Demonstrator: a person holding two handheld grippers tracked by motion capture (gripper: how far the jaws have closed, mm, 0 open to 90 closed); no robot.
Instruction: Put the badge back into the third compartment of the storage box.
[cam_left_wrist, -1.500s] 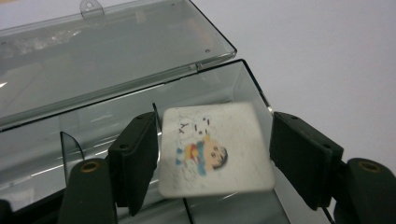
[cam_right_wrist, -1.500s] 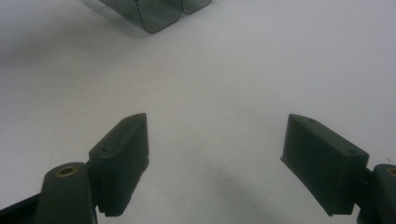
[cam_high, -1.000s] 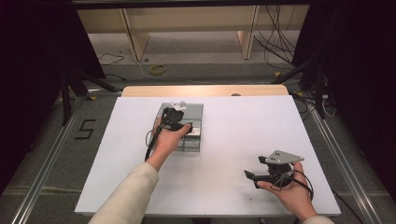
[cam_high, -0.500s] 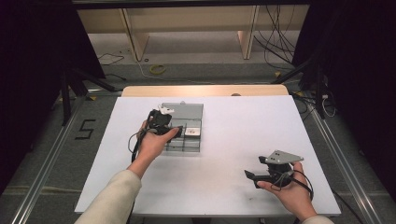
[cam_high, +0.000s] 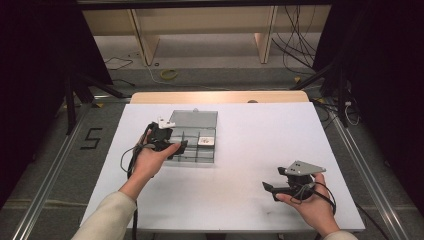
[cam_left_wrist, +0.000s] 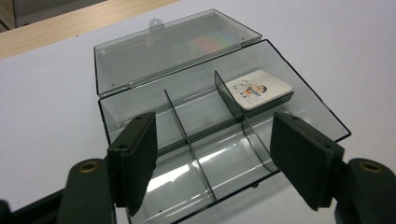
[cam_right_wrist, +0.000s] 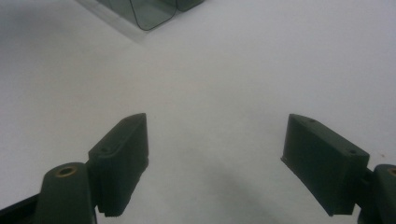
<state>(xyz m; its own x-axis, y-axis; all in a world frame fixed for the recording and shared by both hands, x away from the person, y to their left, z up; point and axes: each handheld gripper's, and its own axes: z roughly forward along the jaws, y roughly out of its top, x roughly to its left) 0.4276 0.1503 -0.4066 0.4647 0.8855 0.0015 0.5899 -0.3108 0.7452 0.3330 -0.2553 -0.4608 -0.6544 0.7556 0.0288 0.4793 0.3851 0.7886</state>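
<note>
One clear smoke-tinted compartment box (cam_high: 194, 137) on the white table (cam_high: 250, 150), left of centre toward the far edge. One hinged lid (cam_left_wrist: 173, 49), fully open and lying flat behind the box. Dividers split the box into six compartments, two rows of three. One item inside: a small white card (cam_left_wrist: 259, 88) with a printed cartoon figure, lying tilted in the far compartment at the right end as seen in the left gripper view. The other five compartments show bare plastic.

Two grippers, one per hand. Left gripper (cam_high: 170, 146) sits at the box's near left corner, hand low on the table beside it. In the left gripper view its jaws stand wide apart, holding nothing, straddling the near row of compartments from above and in front; can't tell whether they touch the box.

Right gripper (cam_high: 272, 189) is near the table's front right, well apart from the box. Jaws wide, holding nothing, bare table between them. One corner of the box (cam_right_wrist: 149, 14) shows at the top of the right gripper view.
</note>
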